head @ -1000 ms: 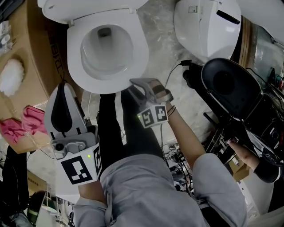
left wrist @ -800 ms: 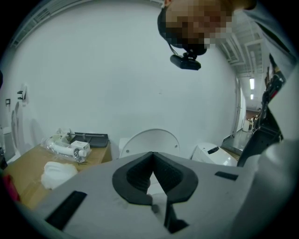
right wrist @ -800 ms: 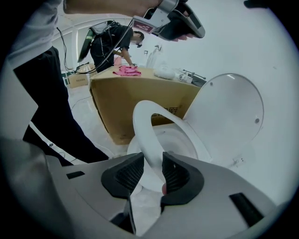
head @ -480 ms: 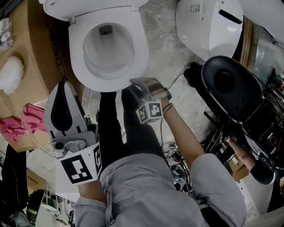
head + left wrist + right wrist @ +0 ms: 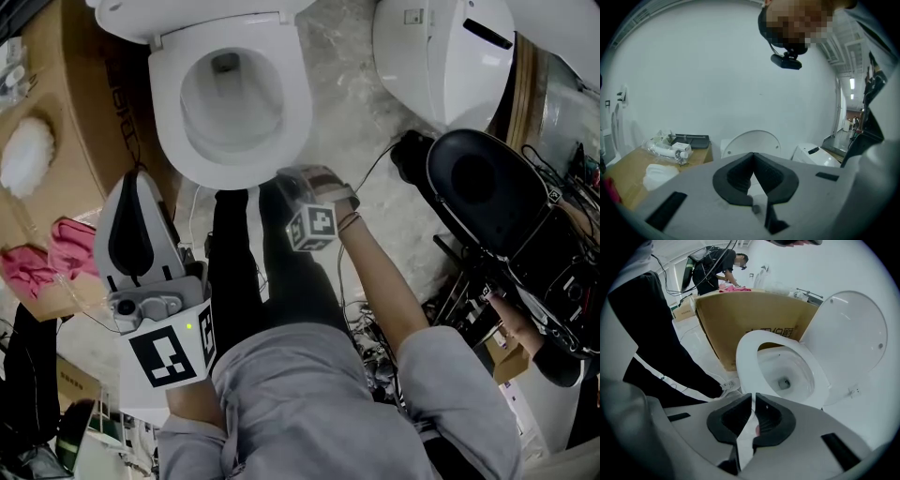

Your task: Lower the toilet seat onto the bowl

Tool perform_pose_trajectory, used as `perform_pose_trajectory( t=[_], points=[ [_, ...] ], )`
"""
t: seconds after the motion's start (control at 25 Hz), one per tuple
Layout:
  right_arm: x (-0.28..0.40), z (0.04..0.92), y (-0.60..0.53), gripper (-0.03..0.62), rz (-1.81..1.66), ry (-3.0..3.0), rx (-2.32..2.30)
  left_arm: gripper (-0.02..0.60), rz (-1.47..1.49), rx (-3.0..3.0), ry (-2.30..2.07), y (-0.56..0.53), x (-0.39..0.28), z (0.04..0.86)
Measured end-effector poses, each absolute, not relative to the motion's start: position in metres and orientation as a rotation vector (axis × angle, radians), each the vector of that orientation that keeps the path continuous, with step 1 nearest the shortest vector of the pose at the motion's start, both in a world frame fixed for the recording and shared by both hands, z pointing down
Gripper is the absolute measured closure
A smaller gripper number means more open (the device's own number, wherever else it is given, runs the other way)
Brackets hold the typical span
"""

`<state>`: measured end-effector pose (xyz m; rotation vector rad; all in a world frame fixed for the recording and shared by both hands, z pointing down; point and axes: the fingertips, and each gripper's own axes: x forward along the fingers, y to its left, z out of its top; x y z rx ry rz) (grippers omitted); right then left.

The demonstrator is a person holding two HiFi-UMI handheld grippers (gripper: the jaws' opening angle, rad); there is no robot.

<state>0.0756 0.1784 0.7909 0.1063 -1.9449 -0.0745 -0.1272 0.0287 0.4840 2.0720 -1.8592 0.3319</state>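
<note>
The toilet bowl (image 5: 220, 117) is seen at 12 o'clock, and nothing is seen in it but its drain hole. The toilet seat (image 5: 298, 112) is laid flat on the rim. The lid (image 5: 848, 338) is stood up behind it.

The right gripper (image 5: 291, 178) is held near the seat's front edge. Its jaws are being closed, and nothing is caught between them. The left gripper (image 5: 134, 183) is held at 8 o'clock, with its jaws pressed together on nothing.

A cardboard box (image 5: 89, 112) is set just beside the bowl at 9 o'clock. A strip of bare floor (image 5: 342, 103) is left at 3 o'clock, before a second toilet (image 5: 441, 56).
</note>
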Motion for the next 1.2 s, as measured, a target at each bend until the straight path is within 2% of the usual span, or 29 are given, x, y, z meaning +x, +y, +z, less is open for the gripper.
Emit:
perform_pose_trajectory(
  t=[0.04, 0.24, 0.8, 1.2],
  points=[
    [0.076, 0.788, 0.179, 0.586, -0.069, -1.947, 0.113, 0.581, 0.331, 2.072, -1.859, 0.029, -0.128, 0.483],
    [0.075, 0.758, 0.173, 0.594, 0.016, -2.006, 0.219, 0.580, 0.315, 2.098, -1.864, 0.025, -0.127, 0.468],
    [0.029, 0.597, 0.090, 0.595, -0.020, -2.255, 0.538, 0.580, 0.273, 2.159, -1.907, 0.000, -0.130, 0.401],
    [0.021, 0.510, 0.060, 0.595, -0.101, -2.335, 0.632, 0.580, 0.268, 2.198, -1.906, -0.008, -0.121, 0.367]
  ],
)
